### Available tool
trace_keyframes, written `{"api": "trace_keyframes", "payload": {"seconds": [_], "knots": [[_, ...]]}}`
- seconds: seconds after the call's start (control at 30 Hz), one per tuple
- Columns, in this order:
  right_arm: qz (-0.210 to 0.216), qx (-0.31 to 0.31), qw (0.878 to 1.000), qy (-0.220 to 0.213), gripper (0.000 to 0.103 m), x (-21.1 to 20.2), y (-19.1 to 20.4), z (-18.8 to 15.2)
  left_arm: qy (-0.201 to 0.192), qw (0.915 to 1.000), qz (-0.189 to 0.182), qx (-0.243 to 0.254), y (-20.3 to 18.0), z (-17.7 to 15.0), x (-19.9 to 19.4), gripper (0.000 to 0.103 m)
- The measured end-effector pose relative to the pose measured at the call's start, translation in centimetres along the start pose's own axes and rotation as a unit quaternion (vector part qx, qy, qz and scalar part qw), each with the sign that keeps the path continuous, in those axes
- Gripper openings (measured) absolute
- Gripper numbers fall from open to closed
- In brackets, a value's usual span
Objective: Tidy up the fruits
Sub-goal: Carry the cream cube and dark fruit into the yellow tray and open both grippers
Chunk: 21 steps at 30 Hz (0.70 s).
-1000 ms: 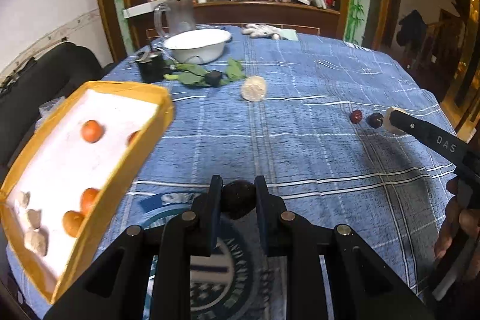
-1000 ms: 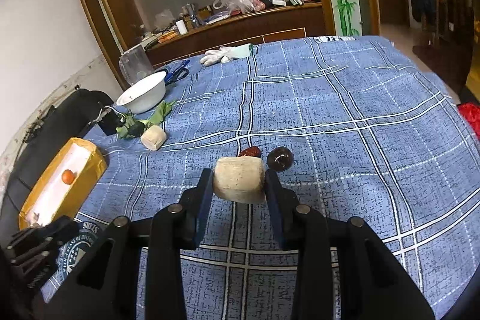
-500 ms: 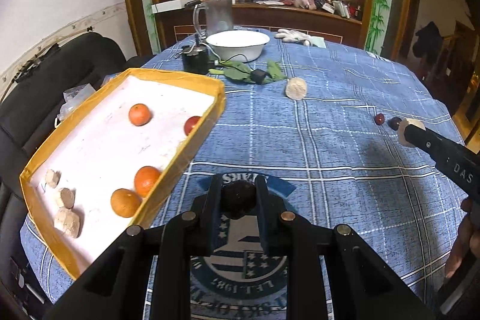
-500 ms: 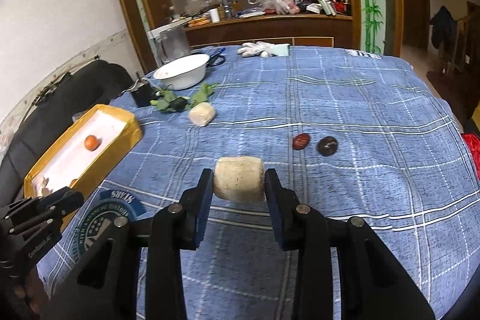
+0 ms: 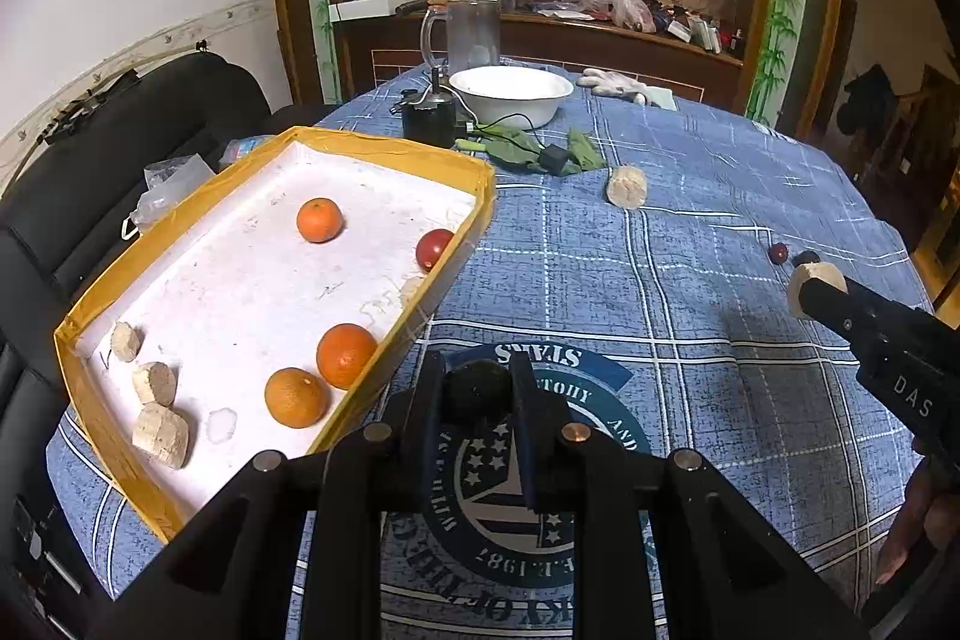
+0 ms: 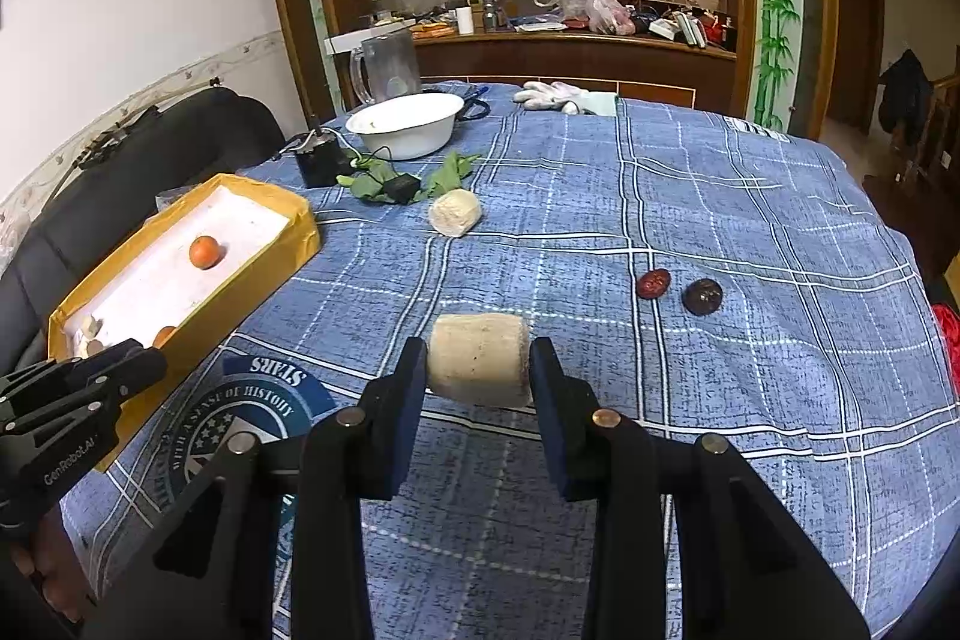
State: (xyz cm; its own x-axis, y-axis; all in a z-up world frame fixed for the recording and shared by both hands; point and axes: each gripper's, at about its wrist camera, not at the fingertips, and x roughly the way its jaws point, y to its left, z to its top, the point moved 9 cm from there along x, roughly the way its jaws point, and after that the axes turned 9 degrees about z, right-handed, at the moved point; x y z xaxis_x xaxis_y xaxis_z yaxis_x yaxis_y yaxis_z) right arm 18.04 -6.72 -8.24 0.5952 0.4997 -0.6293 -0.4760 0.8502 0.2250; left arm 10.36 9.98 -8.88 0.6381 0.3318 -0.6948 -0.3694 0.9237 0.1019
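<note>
Beige chunk [image 6: 479, 360] crosswise in right gripper [image 6: 479, 370]

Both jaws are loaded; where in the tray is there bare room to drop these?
The tray is bare mid-floor, between the far orange, the pale chunks and the near oranges. Its near-left corner is crowded.
</note>
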Motion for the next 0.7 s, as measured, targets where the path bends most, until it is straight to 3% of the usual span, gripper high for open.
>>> {"api": "trace_keyframes", "payload": {"seconds": [0.47,0.7], "knots": [[-0.005,-0.026,1.000,-0.002,0.037,0.0,2.1,0.4,-0.003,0.9998,0.015,-0.016,2.1,0.2,-0.2,0.020],[0.008,-0.038,0.999,-0.001,0.037,0.7,3.9,1.0,-0.006,0.9987,0.034,-0.036,5.2,0.6,-0.1,0.020]]}}
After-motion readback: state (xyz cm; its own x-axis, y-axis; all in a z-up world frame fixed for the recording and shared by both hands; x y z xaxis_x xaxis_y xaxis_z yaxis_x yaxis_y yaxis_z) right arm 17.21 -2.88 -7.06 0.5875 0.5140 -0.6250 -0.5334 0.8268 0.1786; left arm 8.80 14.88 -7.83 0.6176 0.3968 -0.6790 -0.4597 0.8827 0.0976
